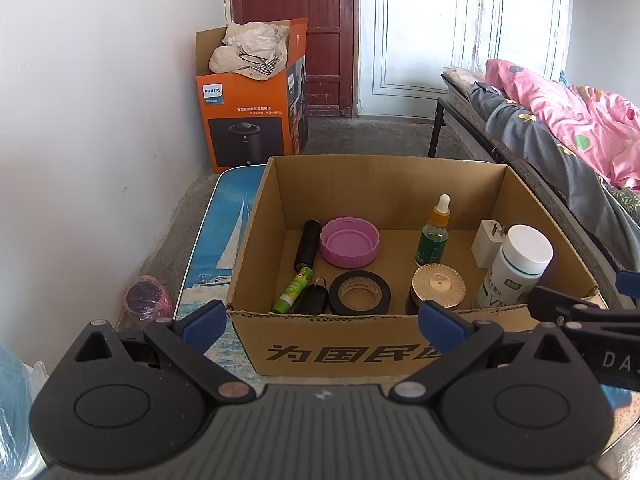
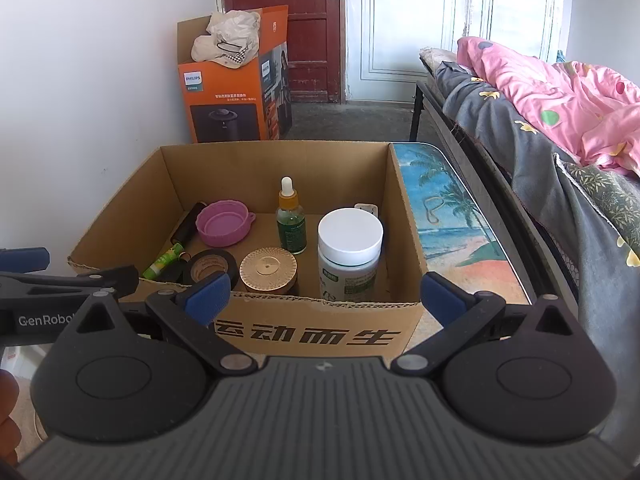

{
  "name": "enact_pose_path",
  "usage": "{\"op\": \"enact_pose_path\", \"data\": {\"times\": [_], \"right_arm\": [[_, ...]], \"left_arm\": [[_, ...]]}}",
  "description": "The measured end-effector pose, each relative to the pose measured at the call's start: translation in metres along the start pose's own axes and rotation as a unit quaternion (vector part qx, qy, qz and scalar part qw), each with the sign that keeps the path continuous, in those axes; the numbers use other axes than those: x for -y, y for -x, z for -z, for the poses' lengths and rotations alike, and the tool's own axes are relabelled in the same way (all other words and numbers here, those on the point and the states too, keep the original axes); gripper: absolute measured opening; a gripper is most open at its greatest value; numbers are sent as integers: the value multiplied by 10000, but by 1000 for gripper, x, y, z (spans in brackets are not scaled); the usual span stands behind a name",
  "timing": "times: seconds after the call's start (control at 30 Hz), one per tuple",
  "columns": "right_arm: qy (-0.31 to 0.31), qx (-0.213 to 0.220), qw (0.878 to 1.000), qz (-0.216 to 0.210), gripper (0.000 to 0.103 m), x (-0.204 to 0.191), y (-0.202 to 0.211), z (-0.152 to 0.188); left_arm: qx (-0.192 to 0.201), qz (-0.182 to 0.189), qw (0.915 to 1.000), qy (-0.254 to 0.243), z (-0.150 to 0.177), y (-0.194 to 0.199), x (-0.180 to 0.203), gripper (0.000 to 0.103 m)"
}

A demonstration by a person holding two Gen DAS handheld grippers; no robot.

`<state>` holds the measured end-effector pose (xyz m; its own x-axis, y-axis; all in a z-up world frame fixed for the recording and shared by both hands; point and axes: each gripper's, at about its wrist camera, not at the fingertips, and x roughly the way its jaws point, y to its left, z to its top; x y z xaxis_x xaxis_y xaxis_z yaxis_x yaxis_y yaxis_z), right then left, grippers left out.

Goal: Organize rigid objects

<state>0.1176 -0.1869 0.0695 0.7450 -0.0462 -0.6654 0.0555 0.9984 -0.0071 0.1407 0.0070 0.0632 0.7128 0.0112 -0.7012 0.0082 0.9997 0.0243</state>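
We see a brown cardboard box (image 1: 340, 344) with black lettering, holding a pink lid (image 1: 349, 242), black tape roll (image 1: 359, 292), gold ribbed cap (image 1: 439, 283), a green dropper bottle (image 1: 433, 236) — and a white-capped bottle (image 1: 516, 264). The quilt (image 2: 560, 96)'s pink — dotted.

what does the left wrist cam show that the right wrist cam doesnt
Only the left wrist view shows the table's sailboat print, a pink-wrapped object on the floor by the wall, and the white charger nearly whole.

Only the right wrist view shows the table's palm beach print and a hand at the left edge.

Both show the cardboard box holding the pink lid, dropper bottle, black tape roll, gold-lidded jar and white-capped bottle, with both grippers open and empty.
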Motion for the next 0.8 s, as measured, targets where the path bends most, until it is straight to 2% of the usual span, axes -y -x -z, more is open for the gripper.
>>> {"op": "enact_pose_path", "data": {"times": [0.8], "right_arm": [[-6, -23, 10000, -37, 102, -4, 2, 1]], "left_arm": [[-79, -11, 10000, 25, 2, 3, -3, 102]]}}
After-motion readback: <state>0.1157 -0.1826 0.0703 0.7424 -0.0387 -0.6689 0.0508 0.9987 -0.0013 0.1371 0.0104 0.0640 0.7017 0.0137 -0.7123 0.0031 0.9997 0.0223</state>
